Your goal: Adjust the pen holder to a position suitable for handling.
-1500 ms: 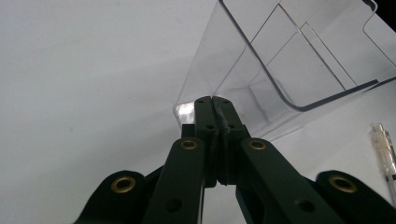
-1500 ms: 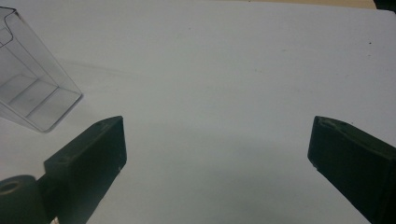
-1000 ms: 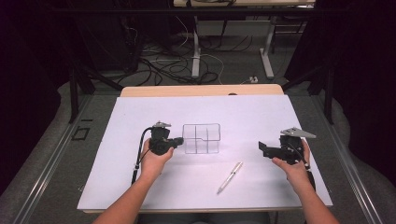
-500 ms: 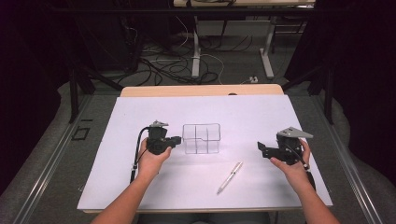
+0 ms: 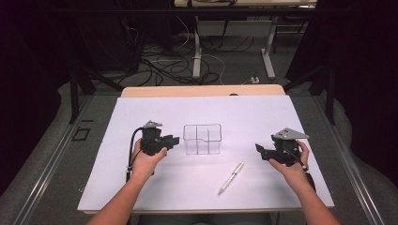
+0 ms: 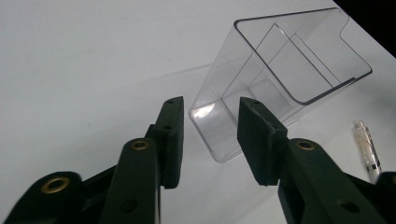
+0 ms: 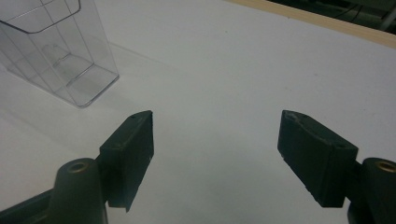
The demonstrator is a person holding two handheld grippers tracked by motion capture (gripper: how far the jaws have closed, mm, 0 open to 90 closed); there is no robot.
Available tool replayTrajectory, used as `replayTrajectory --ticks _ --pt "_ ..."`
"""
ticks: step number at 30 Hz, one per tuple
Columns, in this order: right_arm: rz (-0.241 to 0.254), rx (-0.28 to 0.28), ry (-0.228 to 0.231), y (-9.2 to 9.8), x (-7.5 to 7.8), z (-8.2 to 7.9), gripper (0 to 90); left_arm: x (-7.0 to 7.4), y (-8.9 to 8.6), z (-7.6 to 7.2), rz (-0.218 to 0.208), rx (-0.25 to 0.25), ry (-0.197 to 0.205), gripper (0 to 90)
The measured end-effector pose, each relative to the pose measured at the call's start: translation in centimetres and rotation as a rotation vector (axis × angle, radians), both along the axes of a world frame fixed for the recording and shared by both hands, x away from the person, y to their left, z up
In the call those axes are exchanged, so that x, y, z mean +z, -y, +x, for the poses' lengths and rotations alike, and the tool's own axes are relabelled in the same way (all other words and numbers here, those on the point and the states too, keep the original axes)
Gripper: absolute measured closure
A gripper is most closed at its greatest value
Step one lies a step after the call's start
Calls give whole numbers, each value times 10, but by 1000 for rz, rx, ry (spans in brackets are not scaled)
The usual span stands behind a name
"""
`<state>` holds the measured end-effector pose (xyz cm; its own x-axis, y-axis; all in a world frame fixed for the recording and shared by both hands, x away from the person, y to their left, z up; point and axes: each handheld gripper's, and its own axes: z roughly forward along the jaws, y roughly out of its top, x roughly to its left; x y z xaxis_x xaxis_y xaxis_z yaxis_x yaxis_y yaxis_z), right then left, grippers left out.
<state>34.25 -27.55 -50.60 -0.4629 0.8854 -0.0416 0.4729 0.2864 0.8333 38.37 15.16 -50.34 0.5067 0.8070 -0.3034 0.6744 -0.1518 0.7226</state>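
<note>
One clear plastic divided box (image 5: 202, 138), one silver-white pen (image 5: 231, 178) and two black handheld claws, left (image 5: 174, 140) and right (image 5: 258, 149).

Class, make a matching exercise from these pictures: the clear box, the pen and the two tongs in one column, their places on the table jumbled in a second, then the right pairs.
1. clear box
2. pen
3. left tongs
4. right tongs

A. near the table's right edge
B. middle of the white sheet
C. just left of the box
D. in front of the box, nearer the person

Pairs: 1-B, 2-D, 3-C, 4-A
</note>
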Motion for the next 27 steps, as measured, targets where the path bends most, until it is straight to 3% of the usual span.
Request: replayTrajectory --ticks 5,12,16,19,21,27 --pt "0 30 -11 -6 1 -1 283 0 -1 -3 15 -4 17 503" --pt "-18 76 23 -10 1 -3 298 2 -7 -10 51 -6 45 376" --pt "-29 98 20 -13 2 -4 302 2 -13 -12 56 -8 93 290" --pt "-47 117 24 -16 1 -5 302 2 -19 -14 62 -12 95 252" --pt "-49 120 4 -19 1 -6 297 1 -23 -15 69 -6 96 226" --pt "-129 156 -17 -27 -3 -6 211 -1 -30 -23 101 4 102 202"
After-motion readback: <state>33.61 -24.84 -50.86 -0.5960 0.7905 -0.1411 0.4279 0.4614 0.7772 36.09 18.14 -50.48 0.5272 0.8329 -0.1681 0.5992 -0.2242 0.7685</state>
